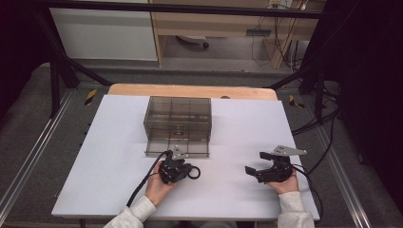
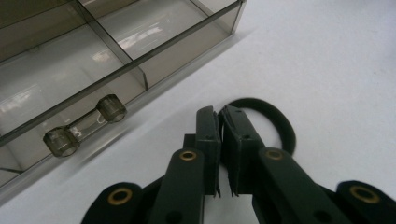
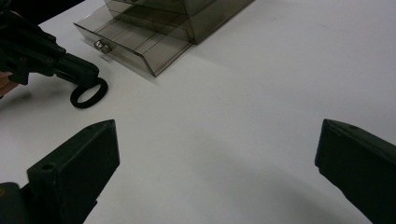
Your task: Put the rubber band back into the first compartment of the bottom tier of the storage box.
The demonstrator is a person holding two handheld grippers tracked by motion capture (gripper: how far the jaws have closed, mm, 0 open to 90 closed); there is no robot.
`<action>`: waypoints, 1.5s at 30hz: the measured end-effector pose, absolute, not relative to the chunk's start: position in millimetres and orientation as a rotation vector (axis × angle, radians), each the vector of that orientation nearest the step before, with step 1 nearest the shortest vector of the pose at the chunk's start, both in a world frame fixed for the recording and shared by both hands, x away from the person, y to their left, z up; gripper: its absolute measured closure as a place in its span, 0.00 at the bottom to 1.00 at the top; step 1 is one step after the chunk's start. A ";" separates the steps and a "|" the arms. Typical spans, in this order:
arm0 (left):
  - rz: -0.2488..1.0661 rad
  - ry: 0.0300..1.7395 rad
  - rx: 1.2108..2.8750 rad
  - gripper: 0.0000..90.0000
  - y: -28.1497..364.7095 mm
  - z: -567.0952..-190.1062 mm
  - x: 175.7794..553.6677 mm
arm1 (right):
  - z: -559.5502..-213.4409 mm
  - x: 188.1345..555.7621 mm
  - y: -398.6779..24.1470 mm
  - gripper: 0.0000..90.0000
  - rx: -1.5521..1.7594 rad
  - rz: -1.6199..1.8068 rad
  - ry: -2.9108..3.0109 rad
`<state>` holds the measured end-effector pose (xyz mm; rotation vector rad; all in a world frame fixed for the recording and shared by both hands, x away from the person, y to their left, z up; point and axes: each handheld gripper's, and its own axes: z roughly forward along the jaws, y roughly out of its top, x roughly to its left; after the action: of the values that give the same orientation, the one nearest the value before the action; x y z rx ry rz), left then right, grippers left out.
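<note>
Nearest the high camera, at six o'clock, are the person's two grey sleeves (image 1: 130, 214), forearms coming in over the near edge of the white tabletop (image 1: 119, 123), the largest thing here. At about twelve o'clock on it stands a smoked clear-plastic drawer cabinet (image 1: 177, 118), and its bottom drawer (image 1: 177, 147) is pulled out toward the person, its dividers making empty compartments; in the left gripper view the drawer's small clear handle (image 2: 85, 125) juts out at roughly ten o'clock from the jaws. The open drawer looks like the place meant for what is being picked up. The right gripper (image 1: 259, 170), at four o'clock from the cabinet, rests on the table with its jaws spread wide and nothing between them, apparently parked out of the way. The left gripper (image 1: 186, 170) sits just in front of the drawer, at six o'clock from it, low and nearly flat to the table so its tips can get at a thin object. Its jaws are pressed nearly together on the near rim of a black rubber ring (image 1: 194, 173), which lies flat on the table with the rest of its loop sticking out past the tips at one o'clock in the left gripper view (image 2: 280, 122).
</note>
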<state>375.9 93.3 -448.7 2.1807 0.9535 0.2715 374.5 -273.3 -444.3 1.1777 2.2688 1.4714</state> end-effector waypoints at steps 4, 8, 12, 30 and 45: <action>0.277 0.949 2.185 0.95 93.0 -448.9 375.5 | -444.8 374.7 -272.9 0.00 1.178 1.467 2.271; 0.275 0.942 2.187 0.95 94.0 -449.3 376.1 | -444.8 374.6 -272.9 0.00 1.179 1.467 2.270; 0.277 0.933 2.184 0.96 94.7 -449.8 376.2 | -444.7 374.6 -273.0 0.00 1.179 1.464 2.271; 0.280 0.924 2.181 0.97 95.6 -450.0 376.1 | -445.5 374.8 -272.3 0.00 1.183 1.457 2.276; 0.279 0.911 2.158 0.97 98.4 -443.1 374.3 | -445.8 374.7 -272.0 0.00 1.181 1.451 2.280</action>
<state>374.3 98.4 -443.1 2.1576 0.9108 0.2794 374.7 -272.0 -445.8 1.1811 2.2805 1.4515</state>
